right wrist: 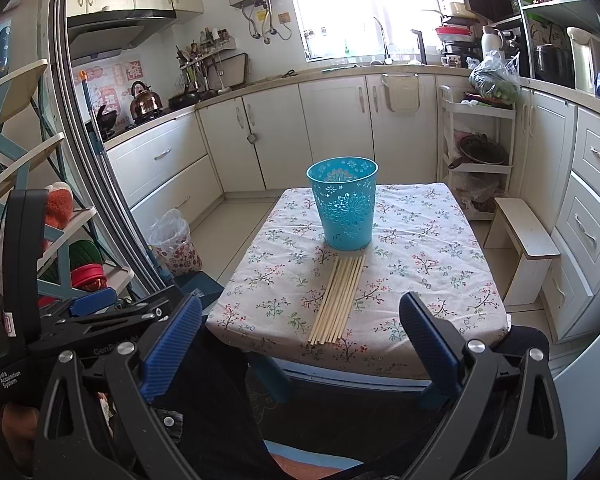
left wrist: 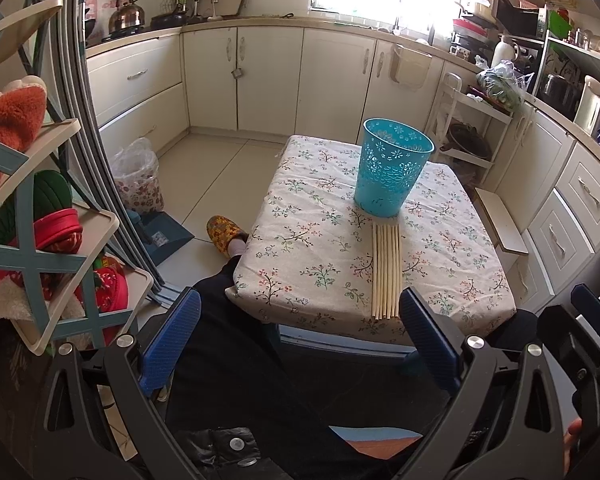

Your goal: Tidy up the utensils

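Observation:
Several pale wooden chopsticks [left wrist: 387, 272] [right wrist: 337, 299] lie side by side on a small table with a floral cloth [left wrist: 320, 240] [right wrist: 420, 280]. Just behind them stands a turquoise cut-out holder [left wrist: 394, 167] [right wrist: 343, 202], upright and with nothing seen inside. My left gripper [left wrist: 300, 332] is open, held short of the table's near edge, with nothing between its blue fingers [left wrist: 172, 340]. My right gripper [right wrist: 300, 336] is open too, also in front of the table, nothing held. The left gripper's body [right wrist: 80, 320] shows at the left of the right wrist view.
A seated person's dark trouser leg [left wrist: 228, 360] and a patterned slipper [left wrist: 224, 234] are left of the table. A shoe rack [left wrist: 52, 220] stands at the far left, a lined bin [left wrist: 138, 176] on the floor, a white stool [right wrist: 524, 248] to the right, kitchen cabinets [right wrist: 340, 128] behind.

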A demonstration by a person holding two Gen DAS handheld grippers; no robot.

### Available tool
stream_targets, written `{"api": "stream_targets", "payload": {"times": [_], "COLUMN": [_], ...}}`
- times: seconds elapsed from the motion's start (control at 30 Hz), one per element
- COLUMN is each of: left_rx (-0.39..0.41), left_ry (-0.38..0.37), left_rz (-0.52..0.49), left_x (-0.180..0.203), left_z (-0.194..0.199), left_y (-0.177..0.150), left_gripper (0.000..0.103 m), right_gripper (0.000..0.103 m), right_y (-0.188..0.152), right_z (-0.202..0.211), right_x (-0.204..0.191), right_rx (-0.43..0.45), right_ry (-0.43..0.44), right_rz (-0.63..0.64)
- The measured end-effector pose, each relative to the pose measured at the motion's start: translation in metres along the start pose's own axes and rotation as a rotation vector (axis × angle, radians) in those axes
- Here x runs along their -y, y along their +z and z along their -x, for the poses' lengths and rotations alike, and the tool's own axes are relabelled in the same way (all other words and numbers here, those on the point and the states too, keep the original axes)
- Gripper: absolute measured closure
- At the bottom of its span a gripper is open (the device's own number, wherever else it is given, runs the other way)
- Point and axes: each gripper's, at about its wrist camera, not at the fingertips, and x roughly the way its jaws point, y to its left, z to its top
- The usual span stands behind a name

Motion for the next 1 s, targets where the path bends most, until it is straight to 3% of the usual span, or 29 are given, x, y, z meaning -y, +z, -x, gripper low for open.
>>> {"api": "stream_targets", "payload": {"times": [1.0], "left_rx": [-0.004], "left_ry": [-0.002], "left_rz": [-0.003], "left_x": [0.0049], "left_z": [-0.0008], "left_y": [0.0001], "left_gripper": [0.007], "right_gripper": [0.007], "right_y": [0.0], "right_z": [-0.002], "right_x": [0.0039], "right_rx": [-0.013], "right_ry": [0.002], "right_rz": [-0.01]}}
